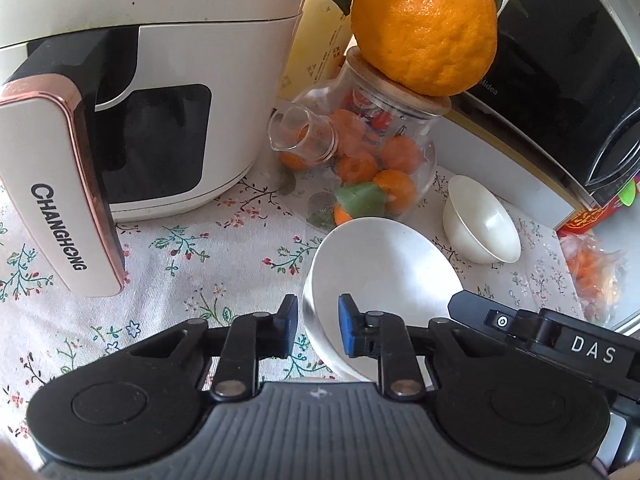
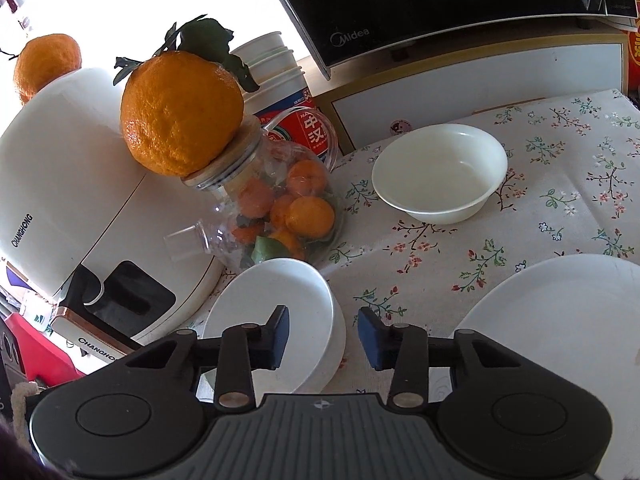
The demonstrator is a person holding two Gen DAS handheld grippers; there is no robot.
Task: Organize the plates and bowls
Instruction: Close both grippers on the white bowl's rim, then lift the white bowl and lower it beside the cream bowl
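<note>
A white bowl [image 1: 380, 276] sits on the floral tablecloth close in front of my left gripper [image 1: 318, 326]. The gripper's blue pads straddle the bowl's near left rim with a gap on each side, so it is open. A second white bowl [image 1: 482, 220] lies farther right. In the right wrist view, my right gripper [image 2: 323, 334] is open, its pads either side of the right rim of the near bowl [image 2: 276, 312]. The second bowl [image 2: 440, 172] stands upright farther back. A large white plate [image 2: 560, 320] lies at the lower right.
A white Changhong air fryer [image 1: 140, 92] stands at the left. A glass jar of small oranges [image 1: 360, 152] with a big orange [image 1: 424, 24] on its lid is behind the bowl. A black microwave [image 2: 440, 0] sits at the back. Stacked paper cups [image 2: 276, 68] stand behind the jar.
</note>
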